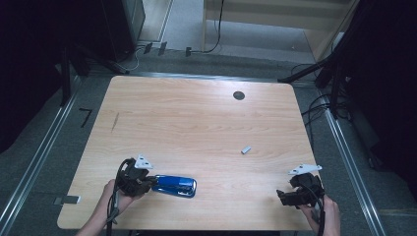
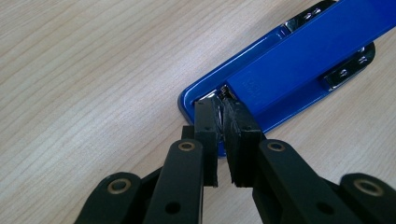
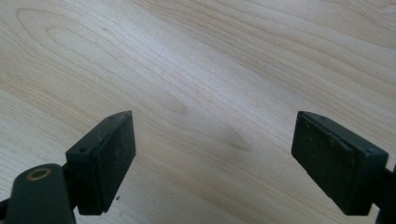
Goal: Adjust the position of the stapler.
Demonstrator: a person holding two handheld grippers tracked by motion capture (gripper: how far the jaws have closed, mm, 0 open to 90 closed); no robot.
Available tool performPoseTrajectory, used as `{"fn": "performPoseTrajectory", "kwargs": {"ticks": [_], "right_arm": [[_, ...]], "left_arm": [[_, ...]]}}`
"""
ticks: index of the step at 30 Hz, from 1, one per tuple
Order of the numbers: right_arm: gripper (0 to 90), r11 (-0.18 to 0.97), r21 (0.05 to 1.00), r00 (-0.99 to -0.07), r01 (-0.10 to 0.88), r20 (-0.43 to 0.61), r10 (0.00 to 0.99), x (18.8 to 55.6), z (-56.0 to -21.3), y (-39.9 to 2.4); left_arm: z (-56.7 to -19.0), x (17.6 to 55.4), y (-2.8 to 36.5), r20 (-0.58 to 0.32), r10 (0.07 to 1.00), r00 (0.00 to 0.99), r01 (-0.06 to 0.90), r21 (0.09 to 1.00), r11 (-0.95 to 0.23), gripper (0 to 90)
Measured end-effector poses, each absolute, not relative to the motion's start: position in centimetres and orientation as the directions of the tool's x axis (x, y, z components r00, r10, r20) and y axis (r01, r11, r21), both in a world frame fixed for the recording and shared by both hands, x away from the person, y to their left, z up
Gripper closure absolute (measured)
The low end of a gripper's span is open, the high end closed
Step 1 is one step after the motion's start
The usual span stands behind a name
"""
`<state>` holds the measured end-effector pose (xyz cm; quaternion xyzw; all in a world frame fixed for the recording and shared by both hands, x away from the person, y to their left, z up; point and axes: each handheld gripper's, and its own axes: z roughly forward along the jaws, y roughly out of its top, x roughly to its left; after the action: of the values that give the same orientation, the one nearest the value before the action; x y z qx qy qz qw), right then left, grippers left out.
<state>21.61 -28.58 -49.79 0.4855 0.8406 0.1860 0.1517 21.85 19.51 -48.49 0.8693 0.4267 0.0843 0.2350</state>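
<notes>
I am pinching the near-left end of the blue stapler (image 2: 299,60) with my left gripper (image 2: 223,109). The stapler lies flat at the near left of the wooden table (image 1: 196,123). To do this well, I think I should hold on tight and move slowly, so the thin end does not slip out. The jaws are almost all the way closed, squeezing the stapler's back end between them. My right gripper (image 3: 212,154) waits at the near right, wide open, holding nothing. A small grey piece (image 1: 246,149) lies farther off.
</notes>
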Motion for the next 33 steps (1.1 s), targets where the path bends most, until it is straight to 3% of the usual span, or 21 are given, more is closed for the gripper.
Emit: {"fn": "performPoseTrajectory", "kwargs": {"ticks": [33], "right_arm": [[14.2,0.453,0.465,-0.495,0.76,-0.037,0.868,21.7,-50.0,-27.9]], "left_arm": [[-48.8,20.8,15.9,-0.126,0.721,0.682,0.677,0.484,-0.555,86.4]]}}
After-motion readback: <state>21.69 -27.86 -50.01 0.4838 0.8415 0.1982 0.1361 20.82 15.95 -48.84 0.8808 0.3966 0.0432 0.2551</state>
